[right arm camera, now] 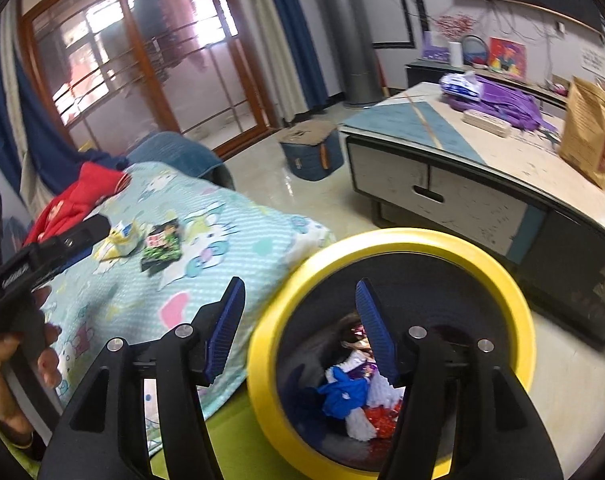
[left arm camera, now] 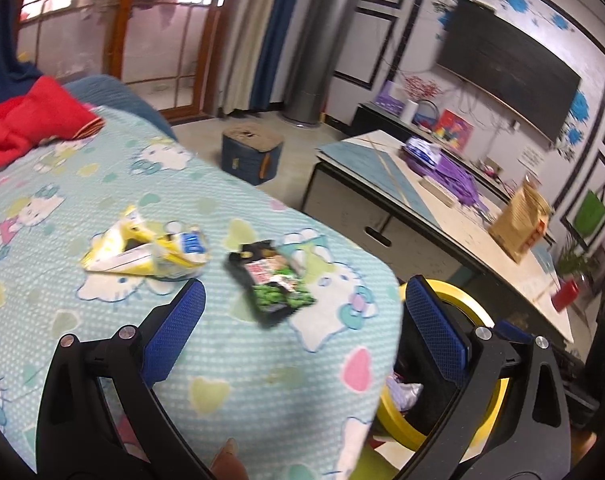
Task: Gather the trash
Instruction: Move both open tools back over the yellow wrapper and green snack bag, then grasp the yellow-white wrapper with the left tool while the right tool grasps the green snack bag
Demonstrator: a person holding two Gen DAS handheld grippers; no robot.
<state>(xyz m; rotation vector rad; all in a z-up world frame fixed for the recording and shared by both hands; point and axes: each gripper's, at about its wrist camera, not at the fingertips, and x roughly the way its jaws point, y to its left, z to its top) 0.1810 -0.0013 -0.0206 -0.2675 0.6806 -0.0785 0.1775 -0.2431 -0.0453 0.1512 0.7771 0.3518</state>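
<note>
Centre-left of left wrist view: yellow wrapper (left arm camera: 146, 254) and black-green snack packet (left arm camera: 271, 280) lie apart on the bed (left arm camera: 262, 380). Left gripper (left arm camera: 302, 320): jaws spread, empty. Lower right: yellow-rimmed bin (right arm camera: 514, 312) holds blue, white, red wrappers. Right gripper (right arm camera: 300, 326): jaws spread, empty.
</note>
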